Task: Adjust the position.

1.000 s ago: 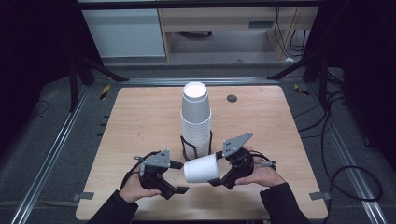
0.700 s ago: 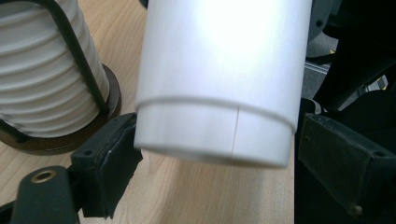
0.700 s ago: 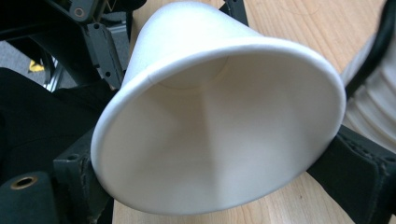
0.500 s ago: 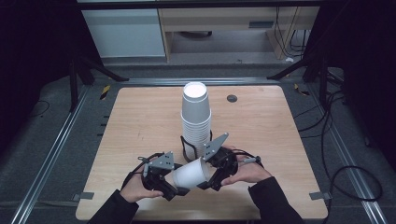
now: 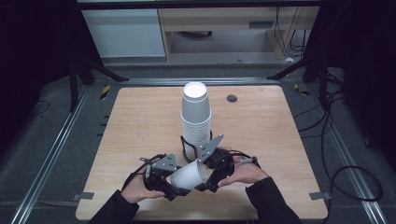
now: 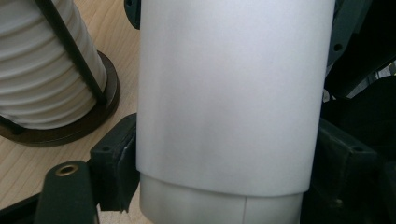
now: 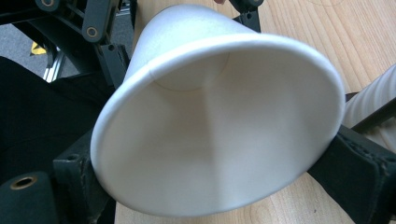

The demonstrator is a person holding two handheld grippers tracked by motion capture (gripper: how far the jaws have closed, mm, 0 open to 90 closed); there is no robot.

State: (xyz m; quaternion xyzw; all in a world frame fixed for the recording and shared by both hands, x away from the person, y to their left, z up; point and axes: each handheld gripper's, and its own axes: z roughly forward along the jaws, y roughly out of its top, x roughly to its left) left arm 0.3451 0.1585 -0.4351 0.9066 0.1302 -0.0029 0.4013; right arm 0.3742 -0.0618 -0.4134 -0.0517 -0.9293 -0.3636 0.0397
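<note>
Between both grippers: plain white cup [image 5: 189, 176], unlabelled.

Matt white paper cup [image 5: 188, 176], wood-grain table [image 5: 140, 121]

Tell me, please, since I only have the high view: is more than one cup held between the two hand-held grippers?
Observer: Yes. The left gripper view shows an outer white paper cup with a second cup's base protruding from it.
Operator: Which end does the right hand-held gripper hold?
Observer: The open rim; its black jaws flank the wide mouth in the right gripper view.
Operator: Is anything inside?
Observer: No, the inside looks empty down to the bottom disc.
</note>
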